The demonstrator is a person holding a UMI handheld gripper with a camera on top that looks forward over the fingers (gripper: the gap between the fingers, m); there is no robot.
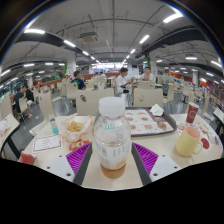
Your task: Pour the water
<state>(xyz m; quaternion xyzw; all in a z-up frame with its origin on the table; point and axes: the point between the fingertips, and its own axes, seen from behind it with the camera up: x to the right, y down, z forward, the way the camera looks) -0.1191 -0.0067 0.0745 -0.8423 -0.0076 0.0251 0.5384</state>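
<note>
The bottle (112, 138) is clear, glossy plastic with a matt white cap. The table (170, 172) looks smooth and pale. The gripper (112, 160) pads (146, 157) are textured magenta.

Clear bottle (112, 140) with white cap, amber liquid low down — beside it, a pale yellow cup (187, 142).

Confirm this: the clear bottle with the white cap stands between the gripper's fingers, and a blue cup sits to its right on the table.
Not quite. The gripper view shows the bottle between the gripper fingers, but the cup to its right on the table is yellow, not blue.
</note>
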